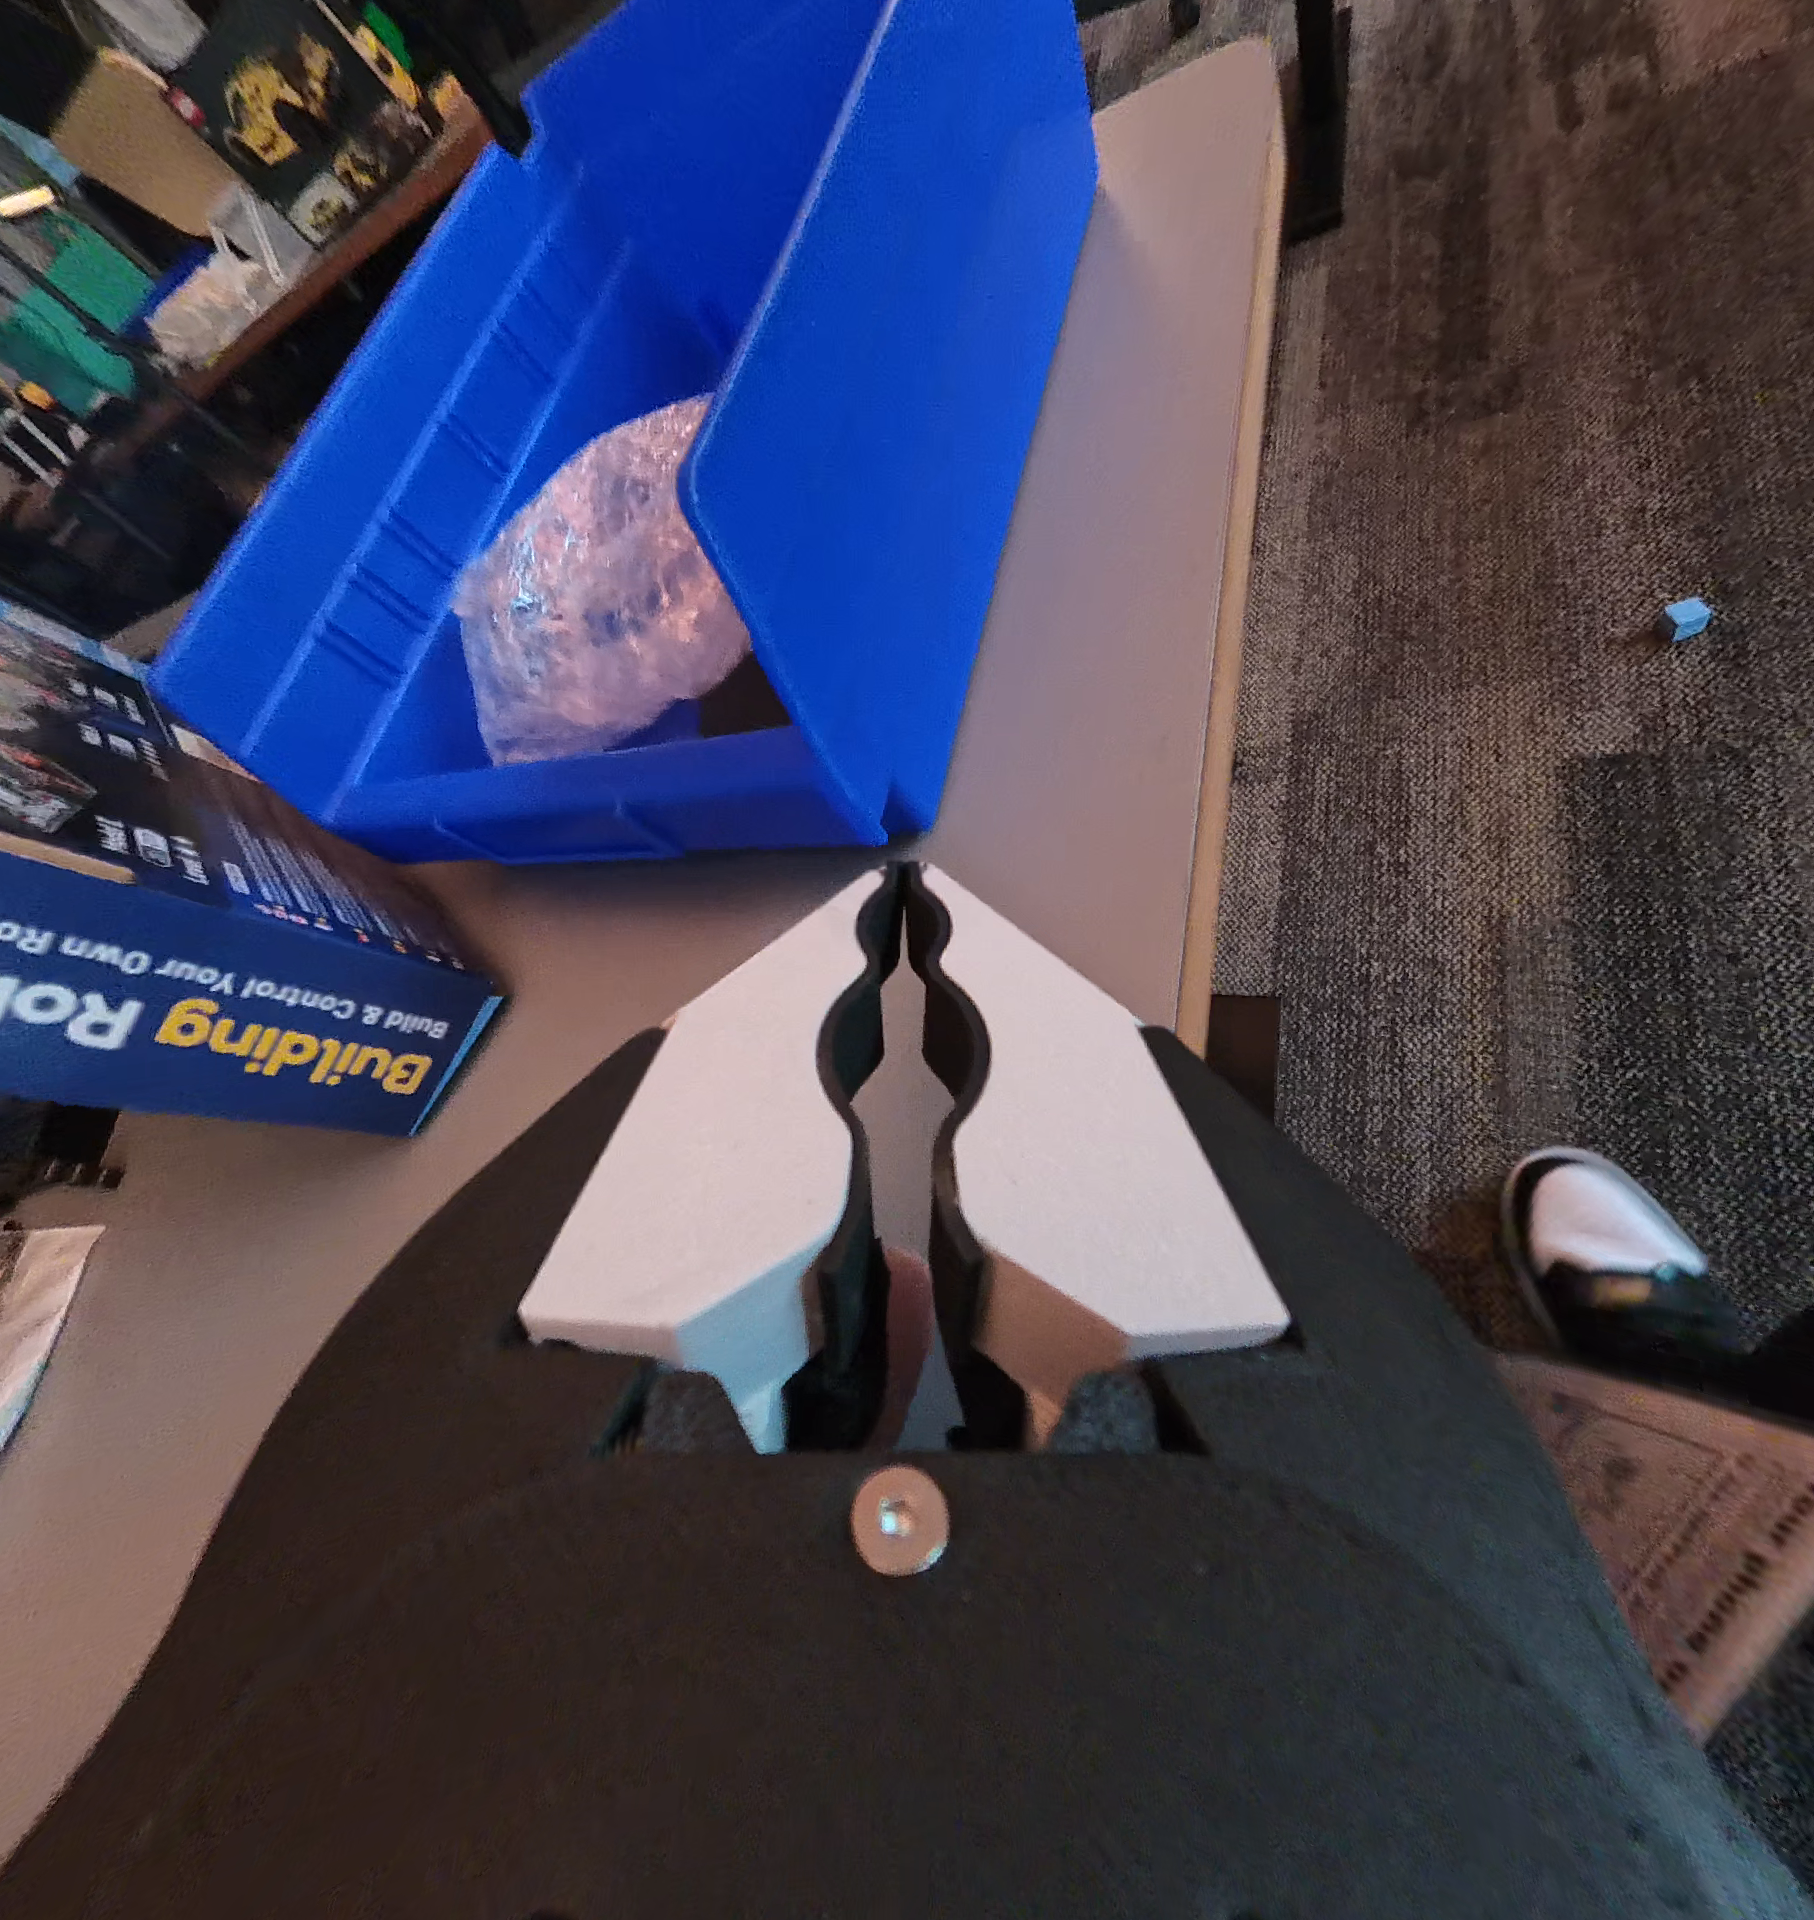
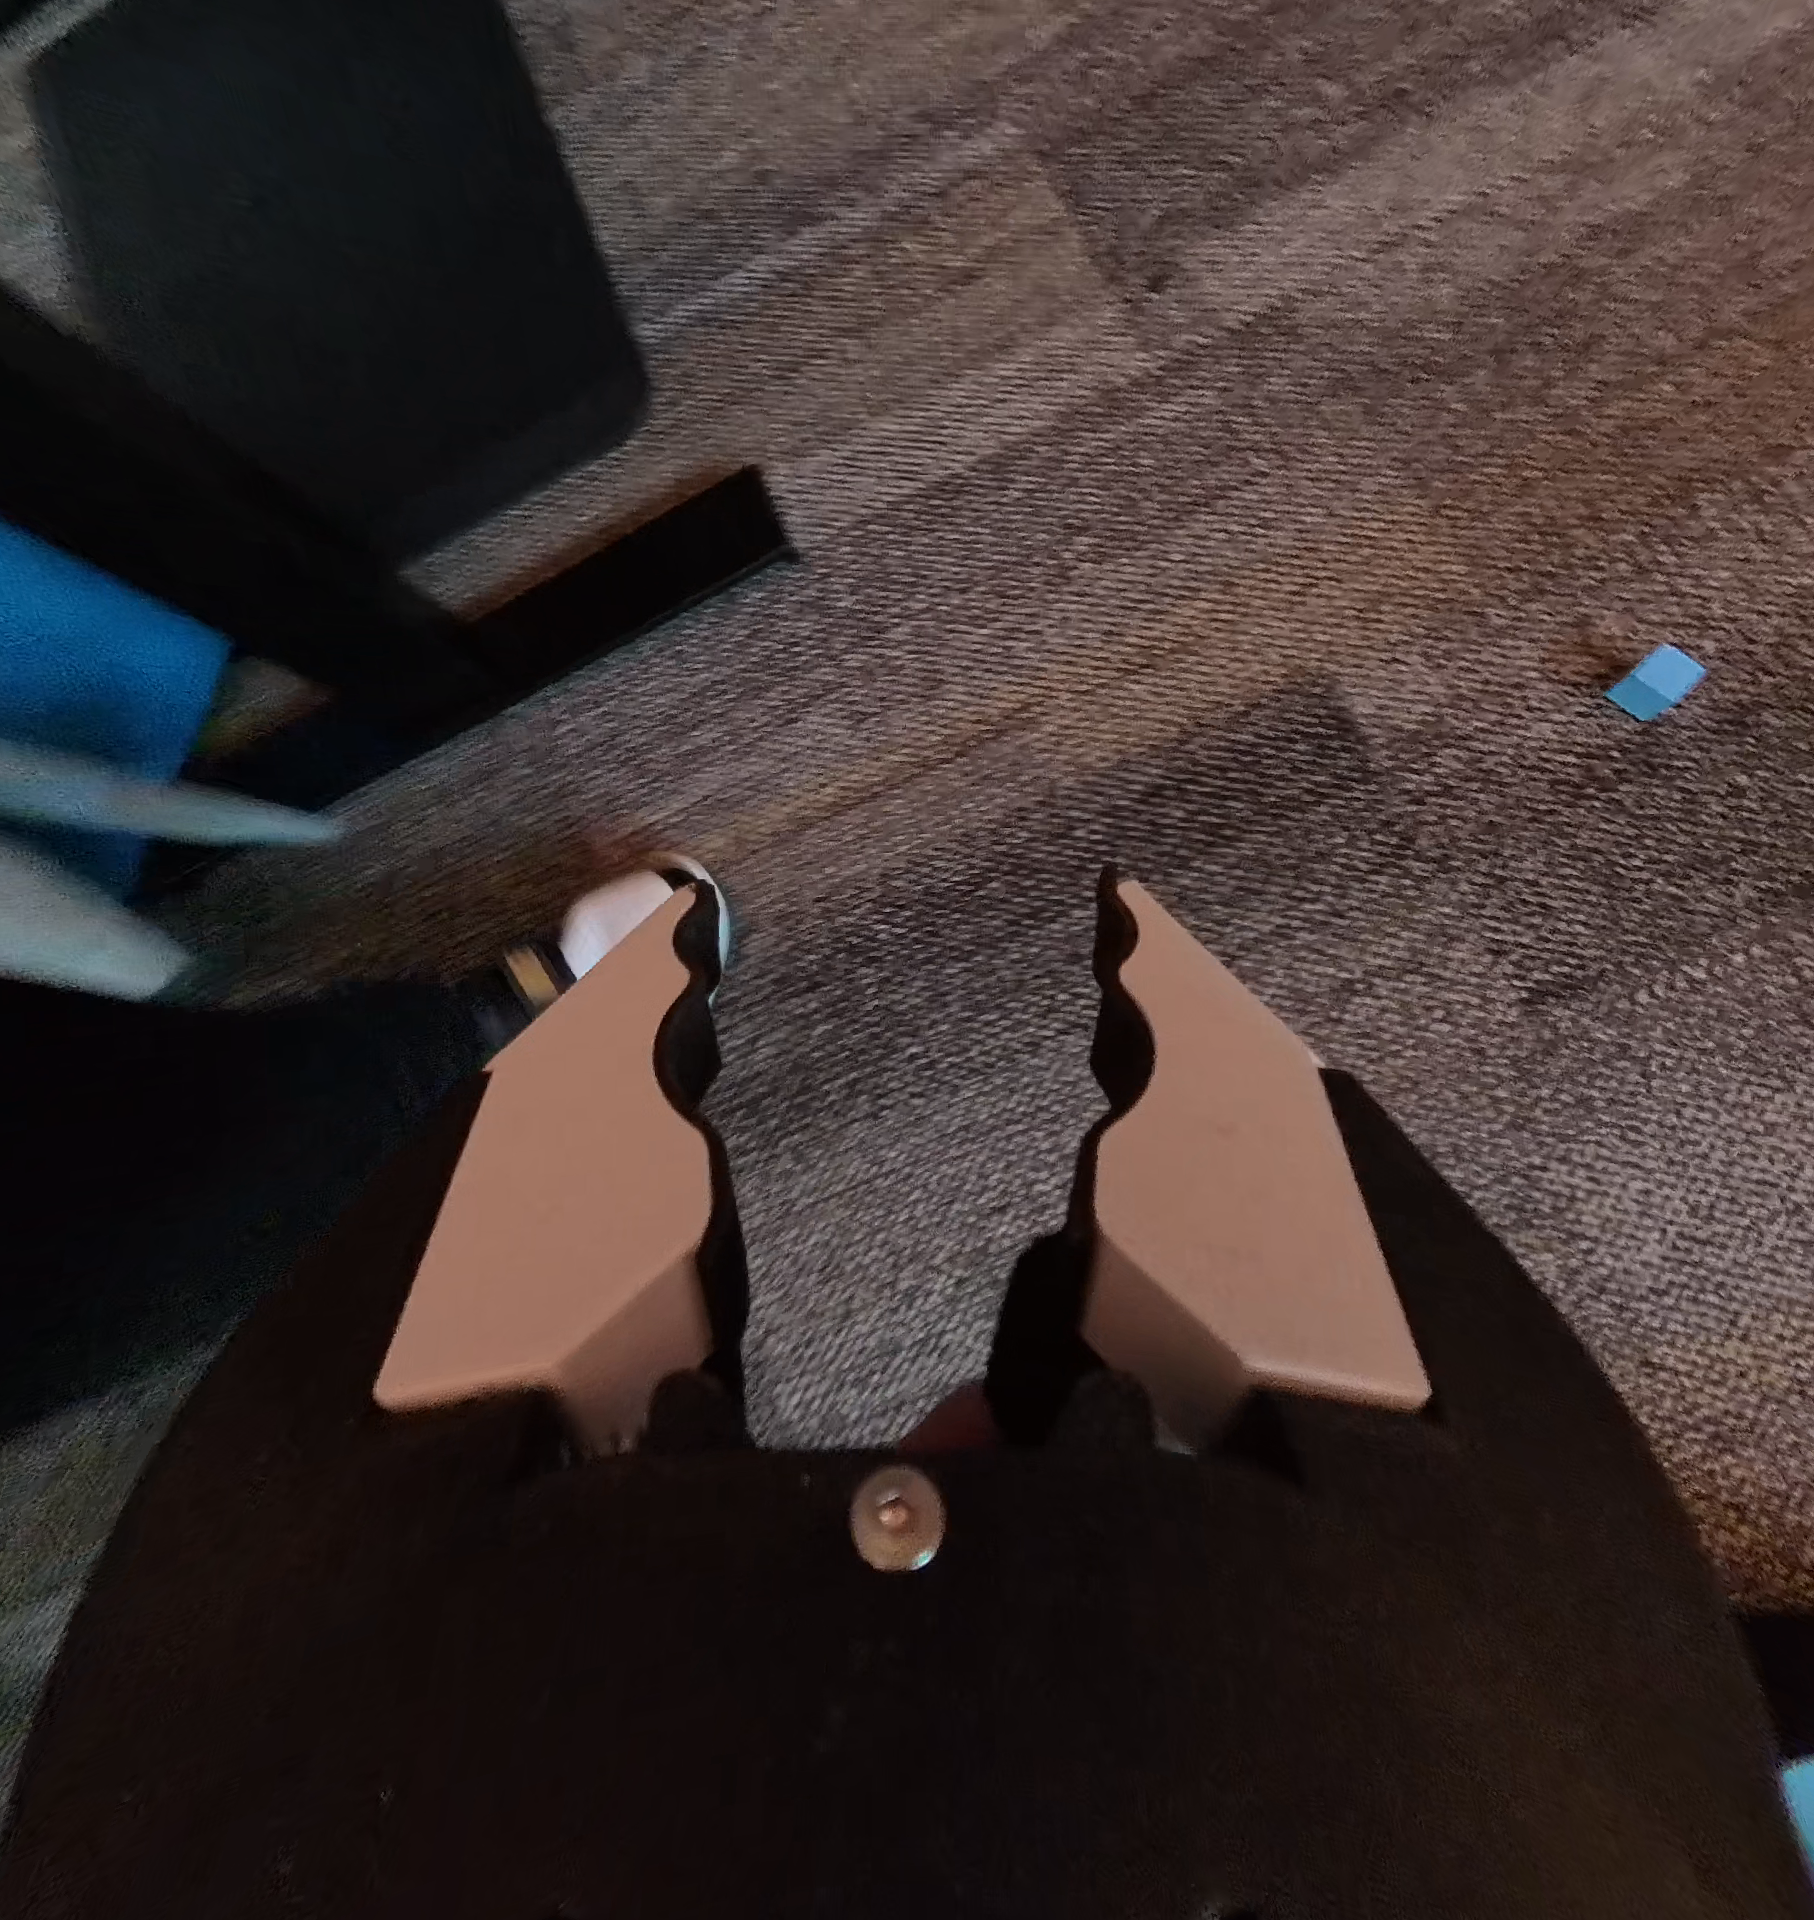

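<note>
The left hand-held gripper (image 1: 904,883) hangs closed and empty over the desk (image 1: 1079,727), its tips just below the blue bin (image 1: 799,436) holding a bubble-wrapped bundle (image 1: 602,613) at frame centre, while the right hand-held gripper (image 2: 903,914) gapes open above carpet (image 2: 1194,468), grasping nothing.

Printed lettering shows on the dark blue box (image 1: 207,1018) lying on the surface at nine o'clock in the left wrist view, in white and yellow, upside down. Faint print also covers a brownish sheet (image 1: 1713,1538) at four o'clock, too blurred to read.
</note>
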Tool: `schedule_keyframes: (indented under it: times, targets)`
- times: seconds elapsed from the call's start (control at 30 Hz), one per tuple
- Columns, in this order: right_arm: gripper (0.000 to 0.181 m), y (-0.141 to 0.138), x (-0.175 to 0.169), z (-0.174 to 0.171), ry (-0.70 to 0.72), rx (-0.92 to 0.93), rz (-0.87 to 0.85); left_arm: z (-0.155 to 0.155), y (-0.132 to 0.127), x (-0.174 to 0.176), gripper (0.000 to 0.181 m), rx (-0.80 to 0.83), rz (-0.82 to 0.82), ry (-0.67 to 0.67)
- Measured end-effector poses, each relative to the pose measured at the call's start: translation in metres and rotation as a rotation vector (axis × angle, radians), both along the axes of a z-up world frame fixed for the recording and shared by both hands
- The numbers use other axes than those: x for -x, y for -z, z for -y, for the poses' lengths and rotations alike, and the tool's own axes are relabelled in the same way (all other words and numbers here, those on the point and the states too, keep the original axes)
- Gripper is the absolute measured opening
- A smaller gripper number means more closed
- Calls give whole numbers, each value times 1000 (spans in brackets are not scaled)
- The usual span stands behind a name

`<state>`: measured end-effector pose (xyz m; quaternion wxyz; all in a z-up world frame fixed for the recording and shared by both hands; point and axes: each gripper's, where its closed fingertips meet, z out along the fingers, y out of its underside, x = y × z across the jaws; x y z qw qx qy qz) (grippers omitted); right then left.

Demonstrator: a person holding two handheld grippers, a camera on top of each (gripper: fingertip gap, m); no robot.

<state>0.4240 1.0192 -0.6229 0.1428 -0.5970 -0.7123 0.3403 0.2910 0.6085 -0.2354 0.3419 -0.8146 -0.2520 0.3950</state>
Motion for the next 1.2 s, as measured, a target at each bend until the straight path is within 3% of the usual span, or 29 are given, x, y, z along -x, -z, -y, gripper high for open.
schedule_keyframes:
  times: [0.17,0.4,0.57,0.87,1.07,1.2]
  targets:
    - [76,83,57,-68,209,-27,31,-10,7,12,0,48,23,16]
    - [74,180,155,-161,385,-84,23,-16,17,7,0,180,-55,23]
    - [68,242,195,-205,518,-55,68,-14,11,15,0,223,-128,-16]
    - [63,306,240,-269,642,-107,96,-9,8,20,0,270,-220,-57]
    - [53,336,266,-303,678,-189,162,-4,9,27,0,292,-196,-109]
    - [31,361,269,-304,674,-174,278,-4,11,29,0,299,-185,-126]
